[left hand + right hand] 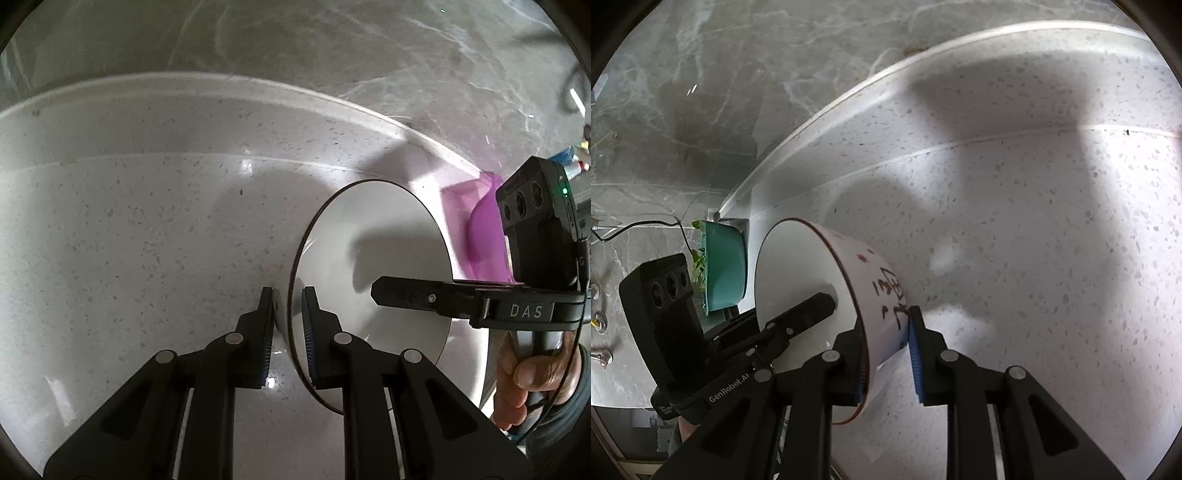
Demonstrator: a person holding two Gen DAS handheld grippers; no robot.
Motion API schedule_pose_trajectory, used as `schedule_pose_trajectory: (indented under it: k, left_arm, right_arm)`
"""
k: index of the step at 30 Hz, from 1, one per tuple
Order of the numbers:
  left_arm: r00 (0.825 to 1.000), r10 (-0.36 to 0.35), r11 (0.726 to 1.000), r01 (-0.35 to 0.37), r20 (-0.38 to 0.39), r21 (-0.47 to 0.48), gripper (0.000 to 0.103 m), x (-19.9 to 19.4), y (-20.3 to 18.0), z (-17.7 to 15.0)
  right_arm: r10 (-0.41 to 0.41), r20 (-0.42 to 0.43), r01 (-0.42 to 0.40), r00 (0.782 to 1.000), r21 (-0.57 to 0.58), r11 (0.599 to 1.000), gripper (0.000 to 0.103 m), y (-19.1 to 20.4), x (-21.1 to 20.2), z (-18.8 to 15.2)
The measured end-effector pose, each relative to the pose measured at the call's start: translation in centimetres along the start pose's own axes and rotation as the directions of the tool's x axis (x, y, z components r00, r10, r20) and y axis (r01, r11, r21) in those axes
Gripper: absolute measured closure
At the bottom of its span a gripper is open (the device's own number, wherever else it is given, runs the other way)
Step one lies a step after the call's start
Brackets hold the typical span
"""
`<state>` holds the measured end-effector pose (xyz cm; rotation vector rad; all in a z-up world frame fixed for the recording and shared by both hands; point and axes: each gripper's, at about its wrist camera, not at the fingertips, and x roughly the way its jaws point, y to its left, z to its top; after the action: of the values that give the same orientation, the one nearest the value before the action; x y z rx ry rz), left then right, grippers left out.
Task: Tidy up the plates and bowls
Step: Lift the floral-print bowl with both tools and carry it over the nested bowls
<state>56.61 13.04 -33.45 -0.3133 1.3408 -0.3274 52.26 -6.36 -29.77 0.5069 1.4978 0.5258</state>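
On the speckled counter [147, 221], the left gripper [288, 325] pinches the near-left rim of the white bowl [373, 240]; further right, the right gripper [886, 350] pinches its opposite wall, each finger pair straddling the rim, bowl between both hands.
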Motion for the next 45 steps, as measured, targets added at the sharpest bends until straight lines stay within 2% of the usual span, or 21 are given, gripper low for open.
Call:
schedule_pose_trajectory:
  k: [6,12,17,22,32,39,45]
  left_arm:
    - [1.000,-0.007,1.000,0.007,-0.002,0.023,0.090,-1.9,-2.1,-1.1]
    - [1.000,-0.027,0.997,0.026,0.006,0.078,0.090,-4.3,-6.6,-3.4]
    - [0.999,-0.049,0.991,0.050,-0.011,0.128,0.090,-6.3,-9.5,-6.6]
    - [0.997,-0.060,0.981,0.066,-0.038,0.183,0.090,-7.8,-13.1,-11.2]
    - [0.991,-0.081,0.972,0.102,-0.107,0.210,0.089,-7.3,-18.2,-19.0]
    - [0.979,-0.089,0.974,0.124,-0.184,0.189,0.089,-5.9,-18.3,-25.2]
    - [0.974,-0.070,0.976,0.111,-0.214,0.185,0.088,-4.0,-18.5,-27.1]
  right_arm:
    - [-0.001,0.024,0.002,1.000,-0.002,1.000,0.080,0.7,-2.4,-1.6]
    - [0.008,0.053,-0.008,0.999,-0.006,1.000,0.079,0.9,-6.4,-5.1]
    - [0.008,0.078,-0.008,0.997,-0.003,1.000,0.078,0.8,-9.8,-9.3]
    - [-0.002,0.090,0.002,0.996,0.010,1.000,0.077,0.5,-12.4,-14.0]
    - [-0.038,0.100,0.034,0.994,0.039,0.999,0.076,-1.3,-15.0,-22.7]
    - [-0.068,0.070,0.062,0.995,0.075,0.995,0.076,-3.6,-14.3,-26.4]
    - [-0.094,0.055,0.089,0.994,0.090,0.992,0.076,-4.9,-13.5,-27.5]
